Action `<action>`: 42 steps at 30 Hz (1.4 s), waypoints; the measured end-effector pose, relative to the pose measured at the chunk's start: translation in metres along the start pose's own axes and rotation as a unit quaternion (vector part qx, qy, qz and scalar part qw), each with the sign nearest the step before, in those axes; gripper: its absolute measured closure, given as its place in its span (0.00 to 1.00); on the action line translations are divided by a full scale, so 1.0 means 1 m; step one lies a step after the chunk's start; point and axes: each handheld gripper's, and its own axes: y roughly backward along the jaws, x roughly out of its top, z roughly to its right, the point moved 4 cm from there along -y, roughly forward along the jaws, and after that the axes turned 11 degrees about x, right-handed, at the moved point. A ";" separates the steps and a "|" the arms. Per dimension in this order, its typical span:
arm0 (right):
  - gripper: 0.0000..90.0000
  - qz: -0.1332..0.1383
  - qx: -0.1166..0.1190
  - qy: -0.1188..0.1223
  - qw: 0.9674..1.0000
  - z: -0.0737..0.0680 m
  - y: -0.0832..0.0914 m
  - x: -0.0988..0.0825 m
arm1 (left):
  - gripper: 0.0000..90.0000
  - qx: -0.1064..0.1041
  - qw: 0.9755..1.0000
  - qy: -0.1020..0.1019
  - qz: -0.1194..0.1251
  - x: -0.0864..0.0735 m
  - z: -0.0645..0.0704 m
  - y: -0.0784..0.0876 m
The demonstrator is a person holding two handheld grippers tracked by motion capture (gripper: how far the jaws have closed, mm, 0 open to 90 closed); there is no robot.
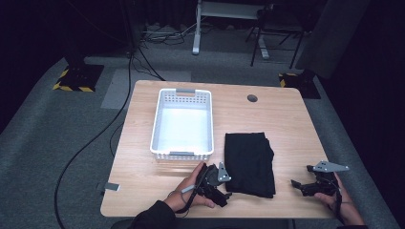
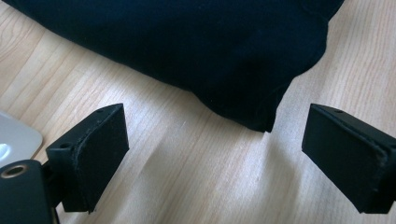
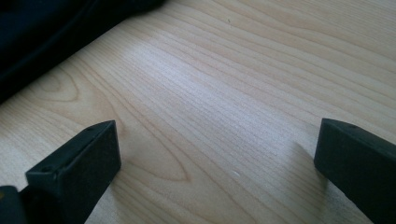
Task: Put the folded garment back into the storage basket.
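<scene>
Two grippers sit low over the near edge of a light wooden table (image 1: 267, 102), one in each of the person's hands; the left gripper (image 1: 224, 194) lies just beside the near left corner of a folded black cloth (image 1: 250, 164), and in the left gripper view its jaws stand wide apart over bare wood, with the cloth (image 2: 187, 42) filling the top of the picture and its corner hanging down between the two jaws without touching either; the left gripper (image 2: 215, 154) grips nothing; a pale rounded patch shows at the left edge of that view, too little of it to say what it is; the right gripper (image 1: 297, 185) rests near the table's near right corner, apart from the cloth's right edge, a grey three-cornered plate on top of it and the right hand (image 1: 340, 202) wrapped around its back; in the right gripper view the right gripper (image 3: 217, 154) has its jaws spread wide and empty over the wood grain, and the cloth (image 3: 42, 32) shows as a dark mass in the upper left corner; the cloth lies flat in the middle of the table's near half, its long side running away from the person; a white basket (image 1: 157, 124) stands to the left of it, near but not touching, with grey handles at its near and far ends and nothing visible inside; the left hand (image 1: 184, 193) holds its gripper just in front of the basket's near end; a small dark round hole (image 1: 252, 98) marks the table's far side; black cables (image 1: 95, 138) trail over the grey carpet to the left.
</scene>
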 end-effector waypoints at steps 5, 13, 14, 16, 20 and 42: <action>0.00 0.000 0.000 0.000 1.000 0.000 0.000 0.000 | 0.08 0.000 1.000 -0.001 -0.002 0.004 0.002 -0.005; 0.00 0.000 0.000 0.000 1.000 0.000 0.000 0.000 | 0.11 0.016 1.000 0.004 -0.010 0.007 0.005 -0.016; 0.00 0.000 0.000 0.000 1.000 0.000 0.000 0.000 | 0.12 0.023 1.000 0.005 -0.008 0.007 0.005 -0.017; 0.00 0.000 0.000 0.000 1.000 0.000 0.000 0.000 | 0.14 0.022 1.000 0.012 -0.006 0.008 0.004 -0.019; 0.01 0.000 0.000 0.000 1.000 0.000 0.000 0.000 | 0.29 0.017 1.000 0.010 0.004 0.009 0.005 -0.017; 0.01 -0.013 -0.002 0.002 1.000 -0.001 0.001 0.001 | 0.82 0.021 0.999 -0.015 0.027 0.008 0.010 -0.015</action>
